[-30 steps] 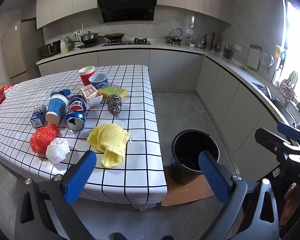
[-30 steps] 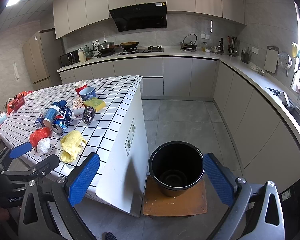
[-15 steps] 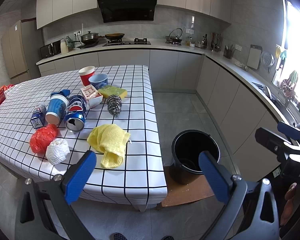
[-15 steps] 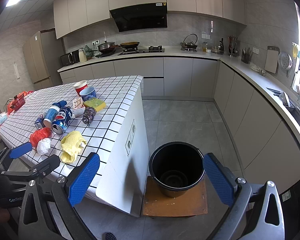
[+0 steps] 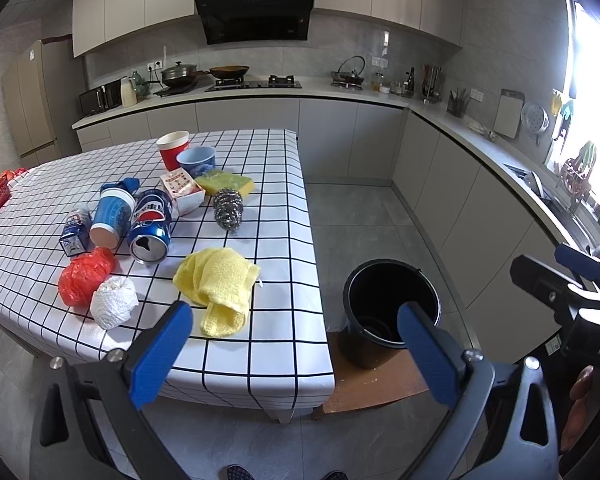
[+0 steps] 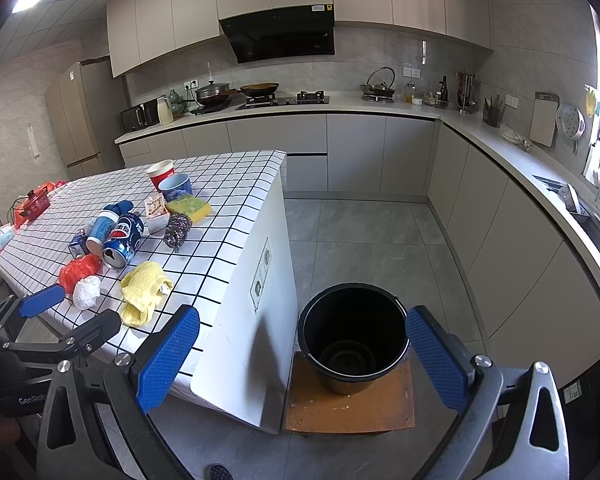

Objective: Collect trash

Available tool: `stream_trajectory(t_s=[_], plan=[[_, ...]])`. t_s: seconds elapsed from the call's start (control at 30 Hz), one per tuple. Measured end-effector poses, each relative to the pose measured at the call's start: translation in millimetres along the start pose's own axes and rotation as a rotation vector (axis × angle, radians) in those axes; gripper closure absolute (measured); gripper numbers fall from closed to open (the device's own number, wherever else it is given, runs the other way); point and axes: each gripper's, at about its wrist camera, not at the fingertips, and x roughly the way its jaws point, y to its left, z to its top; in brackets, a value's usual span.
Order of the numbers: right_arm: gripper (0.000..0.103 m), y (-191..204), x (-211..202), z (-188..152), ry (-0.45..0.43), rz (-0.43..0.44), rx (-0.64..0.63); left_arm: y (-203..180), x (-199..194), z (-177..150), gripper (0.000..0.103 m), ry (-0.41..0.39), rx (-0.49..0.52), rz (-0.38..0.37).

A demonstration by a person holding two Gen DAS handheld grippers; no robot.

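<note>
Trash lies on the checked table (image 5: 260,152): a crumpled red bag (image 5: 85,275), a white paper wad (image 5: 113,307), a blue soda can (image 5: 151,226) on its side, a blue paper cup (image 5: 111,218) and a small carton (image 5: 76,230). A black bucket (image 6: 354,336) stands on a wooden stool (image 6: 350,410) beside the table's end. My left gripper (image 5: 296,354) hangs open and empty before the table's near edge. My right gripper (image 6: 300,360) is open and empty, above the floor in front of the bucket.
Also on the table are a yellow cloth (image 5: 218,286), a steel scourer (image 5: 228,210), a yellow sponge (image 5: 225,182), a snack box (image 5: 182,192), a red cup (image 5: 173,149) and a blue bowl (image 5: 196,162). Grey cabinets (image 6: 512,240) line the back and right. A shoe tip (image 6: 220,473) shows below.
</note>
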Motion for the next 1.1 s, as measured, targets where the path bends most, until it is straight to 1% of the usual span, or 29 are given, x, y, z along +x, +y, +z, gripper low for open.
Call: stream_trajectory(t_s=[0.37,0.83,0.97,1.1], plan=[[0.000,2.2,3.2,0.1,0.005,-0.001,-0.002,-0.5,-1.3,-0.3,0.000,0.001,-0.001,0.004],[0.000,8.2,10.6,0.3,0.018,0.004,-0.008,13.2,4.7,1.2,0.000,0.011,-0.030,0.018],[0.000,11.2,16.8,-0.3,0.035,0.011,-0.019,20.4,6.3,1.4,0.000,0.010,-0.048,0.020],[0.000,14.0,18.6,-0.3,0.024,0.042,-0.021,29.3,5.5,1.2,0.000,0.002,-0.064,0.028]])
